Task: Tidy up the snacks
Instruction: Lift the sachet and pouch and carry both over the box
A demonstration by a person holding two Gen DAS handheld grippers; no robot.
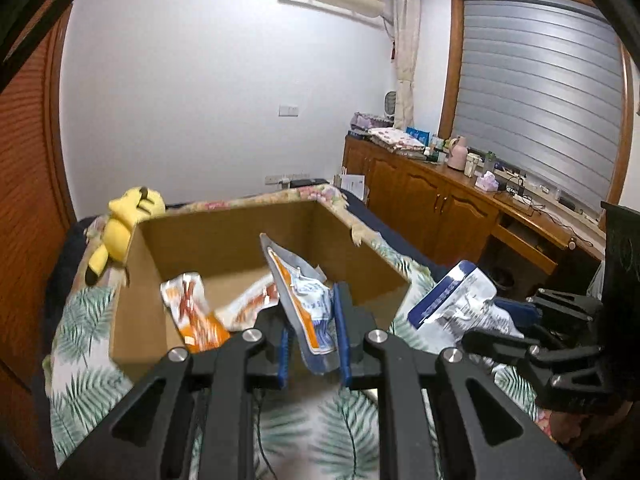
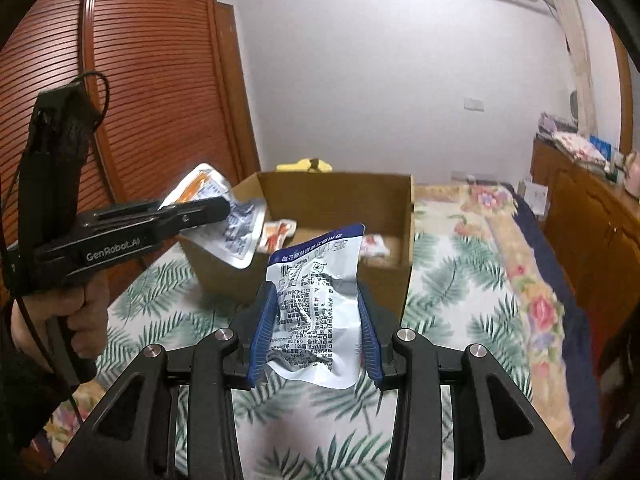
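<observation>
An open cardboard box (image 1: 224,236) (image 2: 336,196) stands on the bed, with a few orange-and-white snack packets (image 1: 196,312) (image 2: 276,234) lying inside. My left gripper (image 1: 312,320) is shut on a silver, orange and blue snack packet (image 1: 300,292), held up at the box's near rim. From the right wrist view, that left gripper (image 2: 216,208) and its packet (image 2: 240,236) hang at the box's left corner. My right gripper (image 2: 316,320) is shut on a blue-and-white printed packet (image 2: 316,300), held above the bedcover just short of the box. The same packet (image 1: 452,300) shows at the right of the left wrist view.
The bed has a leaf-patterned cover (image 2: 460,280). A yellow plush toy (image 1: 124,224) lies behind the box's left corner. A wooden cabinet (image 1: 440,200) with clutter on top runs along the right wall, and a louvred wardrobe (image 2: 152,80) stands at the left. A person's hand (image 2: 80,316) grips the left tool.
</observation>
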